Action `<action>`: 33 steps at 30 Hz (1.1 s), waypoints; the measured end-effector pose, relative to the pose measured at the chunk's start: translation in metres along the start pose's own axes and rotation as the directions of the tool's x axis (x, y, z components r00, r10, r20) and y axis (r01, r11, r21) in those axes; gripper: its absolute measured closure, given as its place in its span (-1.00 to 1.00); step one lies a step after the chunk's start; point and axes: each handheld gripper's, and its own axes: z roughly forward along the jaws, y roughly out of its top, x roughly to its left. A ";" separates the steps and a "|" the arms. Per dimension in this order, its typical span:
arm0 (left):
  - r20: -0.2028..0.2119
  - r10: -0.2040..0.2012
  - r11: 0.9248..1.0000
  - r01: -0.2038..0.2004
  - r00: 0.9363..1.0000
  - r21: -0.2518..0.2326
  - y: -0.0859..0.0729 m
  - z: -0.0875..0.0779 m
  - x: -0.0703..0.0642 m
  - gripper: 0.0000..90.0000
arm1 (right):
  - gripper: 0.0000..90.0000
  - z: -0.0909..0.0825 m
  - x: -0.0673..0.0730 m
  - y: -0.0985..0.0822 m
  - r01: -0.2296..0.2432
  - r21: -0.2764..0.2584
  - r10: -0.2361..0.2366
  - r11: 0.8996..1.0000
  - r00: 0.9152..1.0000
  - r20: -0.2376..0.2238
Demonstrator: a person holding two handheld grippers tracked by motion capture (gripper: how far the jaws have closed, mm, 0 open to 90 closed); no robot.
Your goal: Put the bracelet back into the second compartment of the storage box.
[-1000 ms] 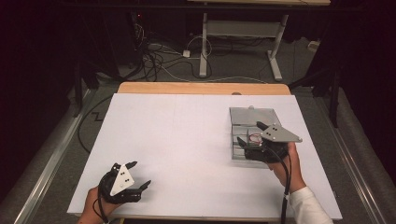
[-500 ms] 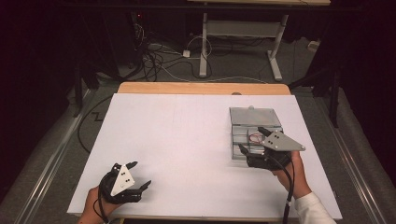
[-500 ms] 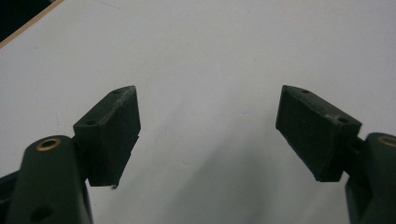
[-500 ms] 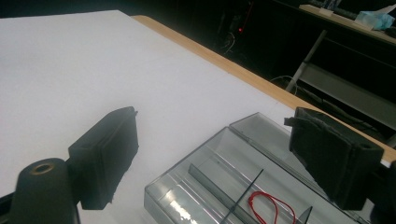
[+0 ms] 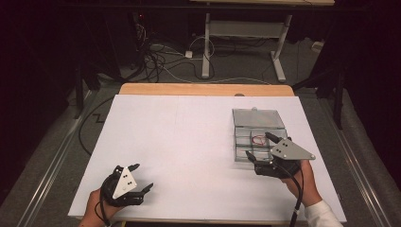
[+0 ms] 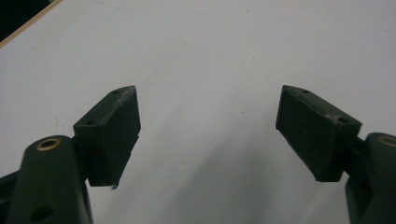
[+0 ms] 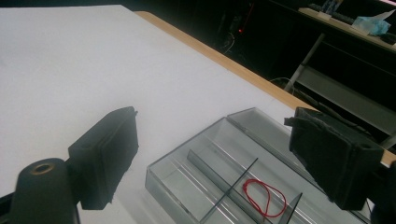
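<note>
High view, white table (image 5: 189,142) in a dark room with floor cables (image 5: 156,61), one clear box (image 5: 259,135) at right holding one red band (image 5: 258,140), two grippers, left (image 5: 141,177) wide open and empty, right (image 5: 257,144) open over the box.

No readable text, labels or numbers anywhere.
</note>
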 end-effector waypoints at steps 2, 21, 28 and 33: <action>0.000 0.000 1.000 0.000 1.000 0.002 0.000 0.000 0.000 -0.53 | -0.64 -0.003 0.000 -0.002 0.001 0.005 -0.001 1.000 1.000 0.001; 0.009 0.008 1.000 -0.008 1.000 0.009 0.001 0.003 -0.002 -0.54 | -0.64 -0.023 0.000 -0.021 0.047 0.012 -0.047 0.999 0.999 0.012; 0.007 0.010 1.000 -0.011 1.000 0.010 0.001 0.003 -0.003 -0.54 | -0.64 -0.028 -0.001 -0.030 0.047 0.019 -0.048 0.999 0.999 0.016; 0.008 0.012 1.000 -0.012 1.000 0.010 0.001 0.003 -0.003 -0.54 | -0.63 -0.034 -0.003 -0.039 0.050 0.020 -0.051 0.999 0.998 0.025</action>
